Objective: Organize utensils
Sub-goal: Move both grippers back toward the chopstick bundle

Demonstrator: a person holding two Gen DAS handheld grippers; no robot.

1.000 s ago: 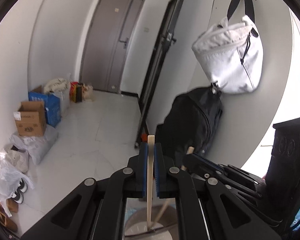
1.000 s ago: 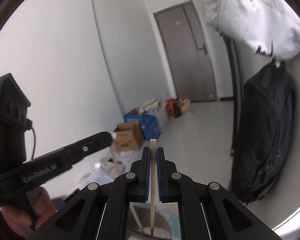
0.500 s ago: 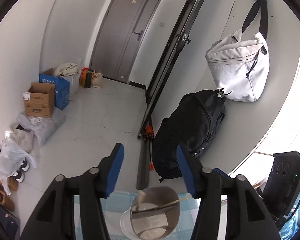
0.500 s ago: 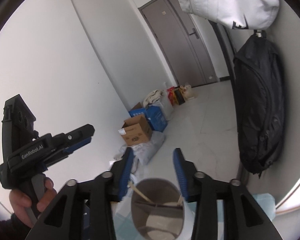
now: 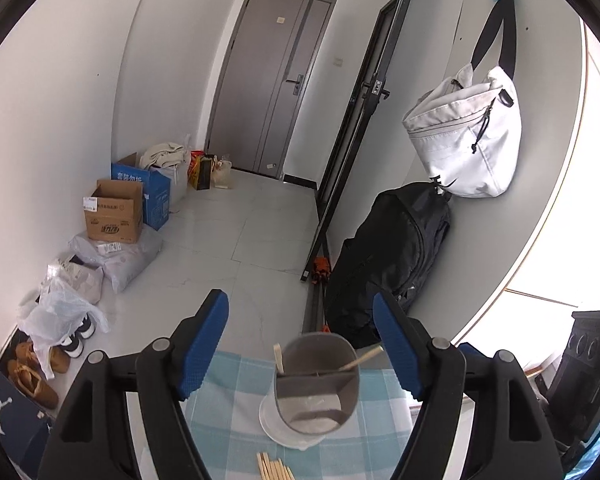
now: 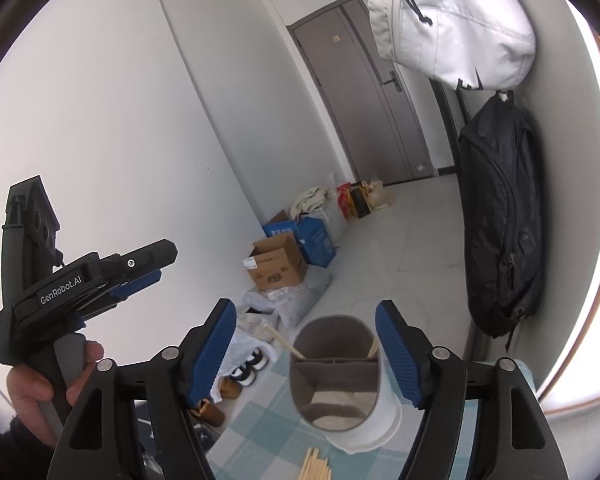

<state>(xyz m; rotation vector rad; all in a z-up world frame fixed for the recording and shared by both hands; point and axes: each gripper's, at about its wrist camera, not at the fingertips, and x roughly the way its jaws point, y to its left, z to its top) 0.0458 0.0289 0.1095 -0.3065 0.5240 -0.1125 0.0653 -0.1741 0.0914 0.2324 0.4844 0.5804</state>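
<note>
Two wooden sticks stand inside the grey holder [image 5: 317,380], one [image 5: 278,357] leaning at its left rim and the other [image 5: 361,359] slanting out toward its right rim, both in the far compartment behind the inner divider. The left gripper [image 5: 300,344] is spread wide and grasps nothing; the holder sits between and just beyond its blue pads [image 5: 204,344], touching neither. The holder rests on a white plate [image 5: 284,432] on the blue-checked cloth [image 5: 228,412]. Nearer than the holder, below the gap between the fingers, a bundle of loose sticks [image 5: 274,466] lies flat on the cloth.

From the right wrist view, the right gripper [image 6: 305,344] is likewise released and empty, its pads [image 6: 396,348] flanking the same holder [image 6: 334,372] without contact. Here one stick [image 6: 283,341] pokes out past the left rim and one [image 6: 373,347] stands by the right rim, close to the right pad. More loose sticks [image 6: 316,465] lie on the cloth [image 6: 256,424] beneath the gap. Left of the fingers, the person's hand [image 6: 44,384] grips the other tool's handle.
</note>
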